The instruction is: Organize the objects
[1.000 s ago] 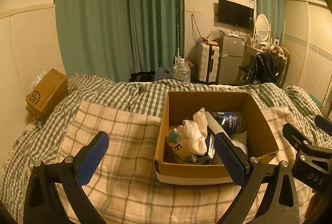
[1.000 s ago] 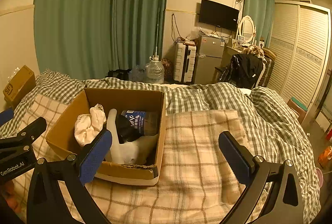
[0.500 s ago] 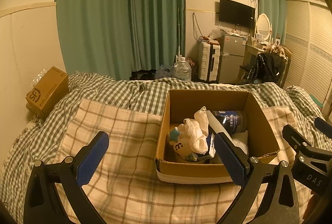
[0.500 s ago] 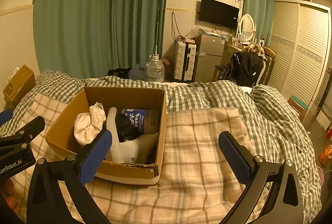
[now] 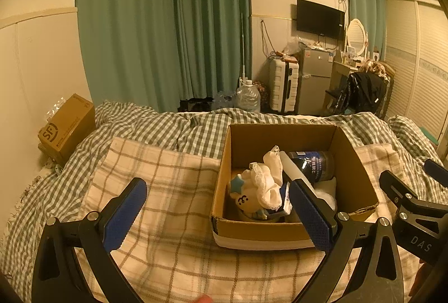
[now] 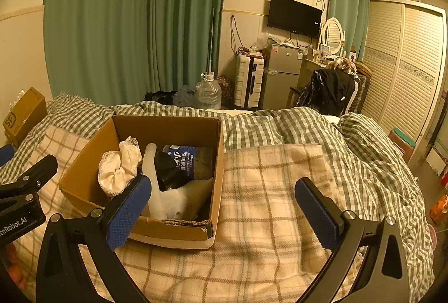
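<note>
Nothing much has shifted; both grippers still hover spread wide and empty over the plaid blanket (image 6: 274, 191). Between them the cardboard box (image 5: 355, 185) sits packed. Only the left gripper (image 5: 218, 214) sees its plush toy (image 5: 246, 200); the right gripper (image 6: 224, 205) faces bare blanket running to the bed's edge.

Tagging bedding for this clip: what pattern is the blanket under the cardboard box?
Cream blanket with a brown windowpane check, clearest in the right wrist view; the cardboard box rests on it.
</note>
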A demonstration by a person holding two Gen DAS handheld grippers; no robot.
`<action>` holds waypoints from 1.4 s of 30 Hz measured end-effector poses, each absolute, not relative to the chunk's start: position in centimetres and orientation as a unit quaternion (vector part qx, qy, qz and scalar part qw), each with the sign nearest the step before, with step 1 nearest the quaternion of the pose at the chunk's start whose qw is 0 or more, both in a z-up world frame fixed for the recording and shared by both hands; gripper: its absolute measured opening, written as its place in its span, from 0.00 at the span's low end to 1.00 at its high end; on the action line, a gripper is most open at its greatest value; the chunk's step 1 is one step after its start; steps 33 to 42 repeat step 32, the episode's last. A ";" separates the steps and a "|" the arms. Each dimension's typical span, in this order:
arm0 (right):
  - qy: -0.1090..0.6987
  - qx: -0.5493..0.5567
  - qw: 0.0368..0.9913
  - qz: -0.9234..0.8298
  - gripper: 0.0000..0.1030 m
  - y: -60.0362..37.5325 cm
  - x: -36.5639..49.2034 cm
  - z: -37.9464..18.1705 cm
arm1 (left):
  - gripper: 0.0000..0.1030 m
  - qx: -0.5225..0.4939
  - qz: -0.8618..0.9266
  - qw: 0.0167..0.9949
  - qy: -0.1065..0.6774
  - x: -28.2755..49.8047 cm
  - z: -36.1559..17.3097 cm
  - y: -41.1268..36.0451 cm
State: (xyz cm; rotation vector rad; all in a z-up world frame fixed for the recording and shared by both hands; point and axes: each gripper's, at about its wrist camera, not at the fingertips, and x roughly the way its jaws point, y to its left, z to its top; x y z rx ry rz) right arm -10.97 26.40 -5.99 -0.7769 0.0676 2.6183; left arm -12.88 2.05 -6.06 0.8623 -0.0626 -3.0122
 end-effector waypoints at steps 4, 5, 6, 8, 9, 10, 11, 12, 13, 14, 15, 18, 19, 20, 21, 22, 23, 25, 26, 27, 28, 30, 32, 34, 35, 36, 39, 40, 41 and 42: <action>0.025 -0.279 0.204 0.938 1.00 26.4 -11.0 -6.1 | 1.00 0.278 -0.960 0.003 -0.016 -13.0 -6.2 2.0; 0.024 -0.280 0.204 0.938 1.00 26.4 -10.9 -6.1 | 1.00 0.277 -0.961 0.004 -0.018 -13.0 -6.2 2.0; 0.025 -0.280 0.204 0.938 1.00 26.5 -10.9 -6.2 | 1.00 0.277 -0.961 0.005 -0.019 -13.0 -6.2 2.1; 0.026 -0.282 0.203 0.937 1.00 26.6 -10.9 -6.3 | 1.00 0.277 -0.961 0.005 -0.021 -12.9 -6.2 2.2; 0.025 -0.283 0.203 0.937 1.00 26.6 -10.9 -6.3 | 1.00 0.277 -0.961 0.005 -0.021 -12.9 -6.2 2.2; 0.025 -0.283 0.203 0.937 1.00 26.6 -10.9 -6.3 | 1.00 0.276 -0.961 0.005 -0.021 -12.9 -6.2 2.2; 0.024 -0.283 0.203 0.937 1.00 26.6 -10.9 -6.3 | 1.00 0.276 -0.961 0.005 -0.021 -12.9 -6.2 2.2; 0.025 -0.283 0.203 0.937 1.00 26.6 -10.9 -6.3 | 1.00 0.276 -0.961 0.004 -0.021 -12.9 -6.2 2.2; 0.026 -0.283 0.202 0.937 1.00 26.6 -10.8 -6.4 | 1.00 0.276 -0.961 0.005 -0.021 -12.9 -6.2 2.2; 0.026 -0.284 0.202 0.937 1.00 26.6 -11.0 -6.4 | 1.00 0.276 -0.961 0.005 -0.021 -12.9 -6.2 2.2; 0.026 -0.284 0.203 0.937 1.00 26.7 -10.9 -6.4 | 1.00 0.276 -0.961 0.005 -0.021 -12.9 -6.2 2.2; 0.026 -0.284 0.202 0.937 1.00 26.6 -11.0 -6.4 | 1.00 0.275 -0.961 0.007 -0.023 -12.8 -6.2 2.2; 0.027 -0.284 0.201 0.937 1.00 26.6 -11.0 -6.4 | 1.00 0.275 -0.961 0.007 -0.024 -12.8 -6.2 2.2; 0.027 -0.285 0.201 0.937 1.00 26.7 -11.0 -6.4 | 1.00 0.274 -0.961 0.007 -0.023 -12.8 -6.1 2.2; 0.027 -0.285 0.200 0.937 1.00 26.7 -11.0 -6.5 | 1.00 0.275 -0.961 0.007 -0.023 -12.8 -6.1 2.2; 0.026 -0.286 0.200 0.937 1.00 26.6 -11.0 -6.5 | 1.00 0.275 -0.961 0.006 -0.022 -12.8 -6.1 2.1; 0.026 -0.286 0.200 0.937 1.00 26.6 -11.1 -6.5 | 1.00 0.276 -0.961 0.005 -0.021 -12.8 -6.1 2.1; 0.026 -0.288 0.200 0.936 1.00 26.6 -11.1 -6.6 | 1.00 0.278 -0.960 0.006 -0.021 -12.9 -6.2 2.0; 0.026 -0.289 0.199 0.936 1.00 26.6 -11.1 -6.6 | 1.00 0.280 -0.960 0.006 -0.020 -13.0 -6.2 2.0; 0.025 -0.292 0.199 0.935 1.00 26.6 -11.2 -6.7 | 1.00 0.281 -0.960 0.005 -0.019 -13.0 -6.3 2.0; 0.025 -0.293 0.199 0.935 1.00 26.6 -11.2 -6.8 | 1.00 0.281 -0.960 0.005 -0.019 -13.1 -6.3 2.0; 0.024 -0.295 0.200 0.934 1.00 26.5 -11.4 -6.8 | 1.00 0.281 -0.960 0.007 -0.021 -13.1 -6.4 2.0; 0.024 -0.295 0.201 0.934 1.00 26.5 -11.4 -6.8 | 1.00 0.279 -0.960 0.012 -0.025 -13.1 -6.5 2.1; 0.024 -0.295 0.201 0.934 1.00 26.5 -11.4 -6.8 | 1.00 0.279 -0.960 0.012 -0.025 -13.1 -6.5 2.1; 0.024 -0.295 0.201 0.934 1.00 26.5 -11.4 -6.8 | 1.00 0.279 -0.960 0.012 -0.025 -13.1 -6.5 2.1; 0.024 -0.295 0.201 0.934 1.00 26.5 -11.4 -6.8 | 1.00 0.279 -0.960 0.012 -0.025 -13.1 -6.5 2.1; 0.024 -0.295 0.201 0.934 1.00 26.5 -11.4 -6.8 | 1.00 0.279 -0.960 0.012 -0.025 -13.1 -6.5 2.1; 0.024 -0.295 0.201 0.934 1.00 26.5 -11.4 -6.8 | 1.00 0.279 -0.960 0.012 -0.025 -13.1 -6.5 2.1; 0.024 -0.295 0.201 0.934 1.00 26.5 -11.4 -6.8 | 1.00 0.279 -0.960 0.012 -0.025 -13.1 -6.5 2.1; 0.024 -0.295 0.201 0.934 1.00 26.5 -11.4 -6.8 | 1.00 0.279 -0.960 0.012 -0.025 -13.1 -6.5 2.1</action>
